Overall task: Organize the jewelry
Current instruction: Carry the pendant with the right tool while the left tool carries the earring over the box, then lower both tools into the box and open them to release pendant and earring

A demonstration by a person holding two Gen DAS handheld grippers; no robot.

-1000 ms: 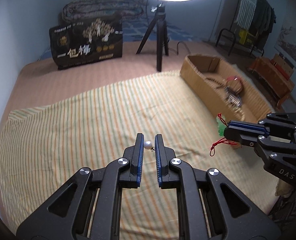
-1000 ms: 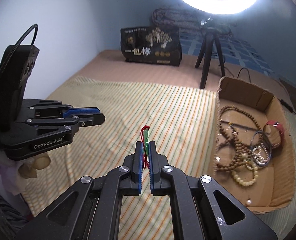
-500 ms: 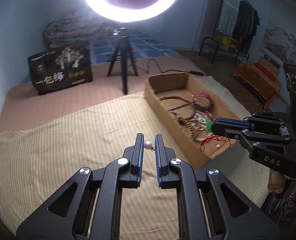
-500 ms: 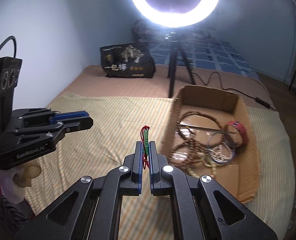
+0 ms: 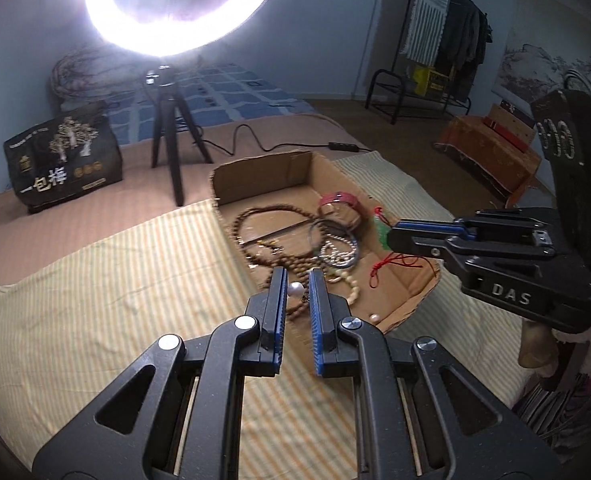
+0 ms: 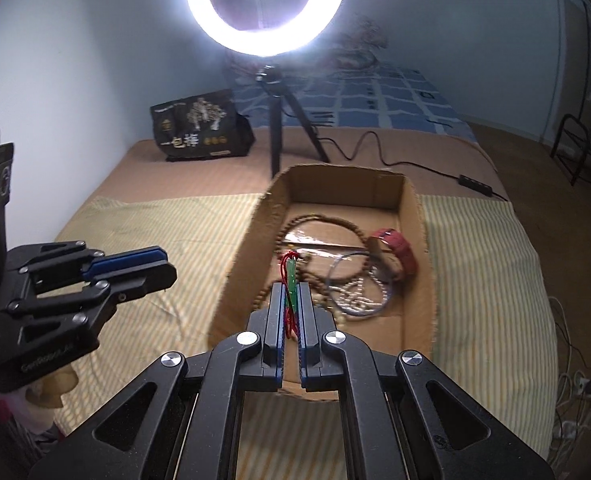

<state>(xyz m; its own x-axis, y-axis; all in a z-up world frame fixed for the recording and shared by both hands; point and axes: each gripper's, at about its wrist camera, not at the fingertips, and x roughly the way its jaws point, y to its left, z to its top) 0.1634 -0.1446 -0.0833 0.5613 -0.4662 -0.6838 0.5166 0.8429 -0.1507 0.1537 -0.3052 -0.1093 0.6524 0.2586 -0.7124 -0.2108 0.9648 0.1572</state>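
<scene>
1. Pearl earring (image 5: 295,289) – pinched between the tips of the left claw (image 5: 295,294), just above the near edge of the cardboard box (image 5: 263,168).
2. Green pendant w/ red cord (image 6: 292,284) – clamped in the right claw (image 6: 291,300), fingers pressed nearly together on it; pendant sticks up past the tips, cord loops out top & bottom. Left-wrist view: cord dangles under that claw, over the box interior.
3. Box sits directly ahead of & below both claws. Inside: wooden bead necklace (image 6: 315,222), red bracelet (image 6: 395,246), dark bangle (image 5: 331,236) over a pearl bracelet (image 6: 359,292), pale bead strand (image 5: 351,284), one loose pearl (image 5: 373,317) near the front corner.
4. Box rests on a striped cloth (image 5: 115,280) on the bed (image 5: 75,224); cloth spreads left of the left claw & right of the right claw.
5. Beyond the box: ring light (image 6: 265,4) on tripod (image 6: 279,120), cable (image 6: 375,152) trailing right, black printed bag (image 5: 63,160) far left.
6. Far right of the left claw: clothes rack (image 5: 447,40).
</scene>
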